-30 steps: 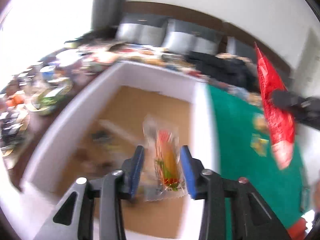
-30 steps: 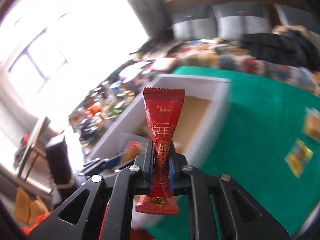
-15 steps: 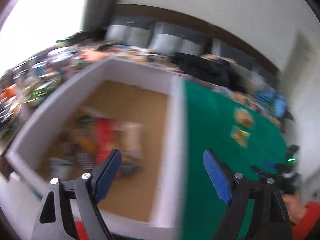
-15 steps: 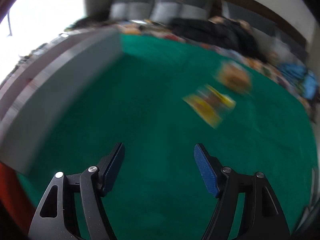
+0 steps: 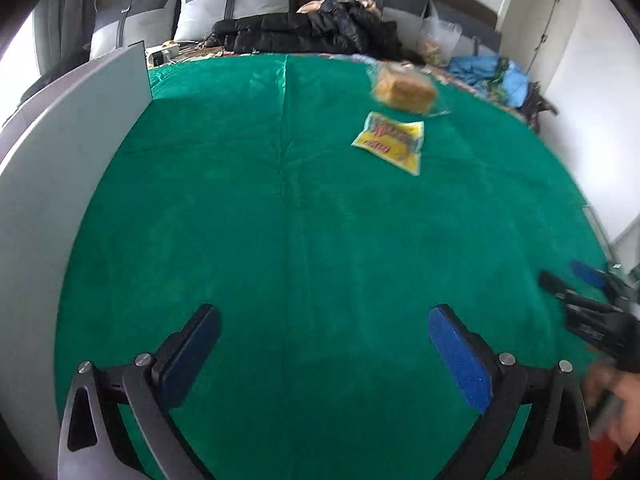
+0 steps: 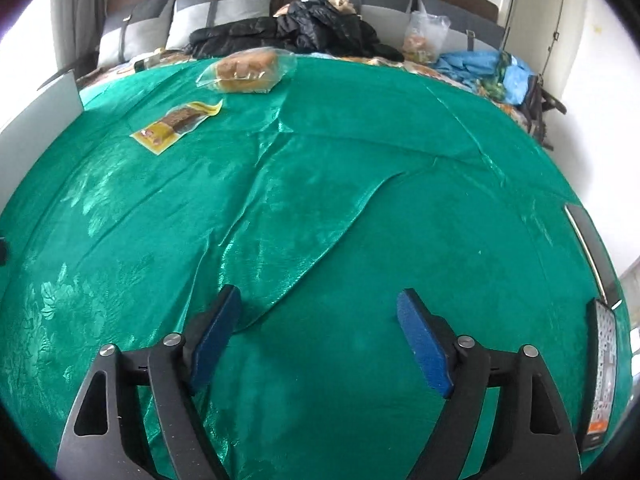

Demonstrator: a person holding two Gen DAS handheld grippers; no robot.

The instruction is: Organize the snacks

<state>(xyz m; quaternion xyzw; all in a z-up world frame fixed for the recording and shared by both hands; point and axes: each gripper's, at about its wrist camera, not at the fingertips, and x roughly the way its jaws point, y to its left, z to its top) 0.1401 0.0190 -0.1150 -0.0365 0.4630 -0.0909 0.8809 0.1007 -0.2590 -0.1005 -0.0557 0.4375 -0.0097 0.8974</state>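
Both grippers, left and right, had just been opening and stood wide with nothing between the jaws, ready for the next pick. Two snacks remained on the green cloth: a yellow packet and bread, touching, at one o'clock. The box stood at nine o'clock.

A green cloth covered the bed, creased across its middle. At the headboard stood grey pillows, with a black jacket heaped before them. A blue garment lay crumpled to the right, and a clear plastic bag stood beside it.
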